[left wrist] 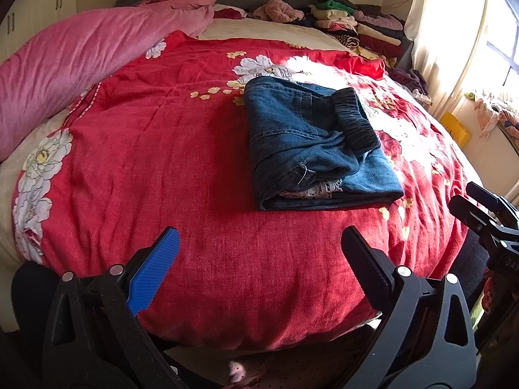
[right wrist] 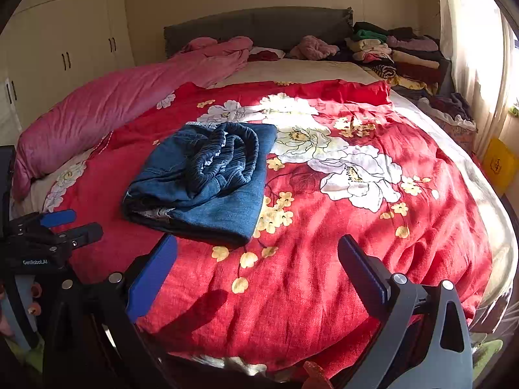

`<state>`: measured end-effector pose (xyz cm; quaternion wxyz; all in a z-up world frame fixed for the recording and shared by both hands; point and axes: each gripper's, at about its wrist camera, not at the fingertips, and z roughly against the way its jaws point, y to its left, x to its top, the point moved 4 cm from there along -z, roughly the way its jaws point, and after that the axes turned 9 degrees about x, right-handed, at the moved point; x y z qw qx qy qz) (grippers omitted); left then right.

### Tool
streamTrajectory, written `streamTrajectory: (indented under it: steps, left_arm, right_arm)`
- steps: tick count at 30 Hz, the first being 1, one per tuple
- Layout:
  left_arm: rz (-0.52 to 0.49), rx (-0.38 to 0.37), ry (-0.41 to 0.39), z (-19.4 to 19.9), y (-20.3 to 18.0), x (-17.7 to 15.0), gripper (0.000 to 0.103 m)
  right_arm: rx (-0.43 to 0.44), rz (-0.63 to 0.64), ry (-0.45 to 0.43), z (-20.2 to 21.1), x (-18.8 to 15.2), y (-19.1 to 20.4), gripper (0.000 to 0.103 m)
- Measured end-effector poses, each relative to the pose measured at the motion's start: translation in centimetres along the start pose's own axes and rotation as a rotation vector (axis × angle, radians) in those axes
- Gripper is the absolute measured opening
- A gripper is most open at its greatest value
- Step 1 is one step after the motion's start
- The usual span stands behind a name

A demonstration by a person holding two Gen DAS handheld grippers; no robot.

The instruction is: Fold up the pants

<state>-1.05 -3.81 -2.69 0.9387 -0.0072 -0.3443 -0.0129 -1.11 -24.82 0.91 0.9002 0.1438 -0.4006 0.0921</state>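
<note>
— Red floral quilted bedspread covers the bed; the folded blue denim pants lie on it.
— Grippers?
— Left gripper and right gripper hover near, jaws apart, empty.

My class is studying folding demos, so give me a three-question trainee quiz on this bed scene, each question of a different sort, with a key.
1. True or false: the jeans lie folded on the red floral quilt.
2. Multiple choice: the left hand-held gripper is A) shut on denim B) open, holding nothing C) out of view.
3. Fill in: the stack of folded clothes sits near the ___ of the bed.

Key: 1 true; 2 B; 3 headboard. The right hand-held gripper is open too.
</note>
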Motion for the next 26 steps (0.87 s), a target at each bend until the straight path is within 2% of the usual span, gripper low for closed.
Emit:
streamTrajectory:
  steps: [4,8,13,16,18,21,23,26]
  left_arm:
    - [0.003,-0.003,0.004,-0.1,0.2,0.0,0.094]
    - [0.011,0.027,0.030,-0.9,0.6,0.1,0.094]
    - [0.056,0.162,0.069,-2.3,3.3,0.6,0.094]
    - [0.110,0.185,0.067,-3.4,6.7,2.2,0.094]
    - [0.151,0.226,0.056,-4.6,9.8,4.3,0.094]
    - [0.228,0.345,0.080,-8.1,16.4,8.3,0.094]
    - [0.283,0.405,0.117,-11.0,20.5,10.8,0.094]
    - [0.394,0.428,0.168,-16.0,26.0,14.0,0.094]
  right_arm:
    - [-0.019,-0.007,0.005,-0.2,0.2,-0.4,0.099]
    - [-0.043,-0.014,0.009,-0.3,0.4,-1.0,0.099]
    - [-0.106,-0.019,0.018,-0.3,0.9,-2.4,0.099]
    - [-0.157,-0.016,0.023,-0.5,1.4,-4.0,0.099]
    - [-0.188,-0.039,0.024,-0.8,2.2,-6.0,0.099]
    - [-0.267,-0.085,0.019,-1.4,3.9,-10.7,0.098]
    - [-0.330,-0.121,0.026,-2.1,5.4,-15.1,0.098]
    - [-0.405,-0.240,0.042,-3.9,7.5,-23.4,0.098]
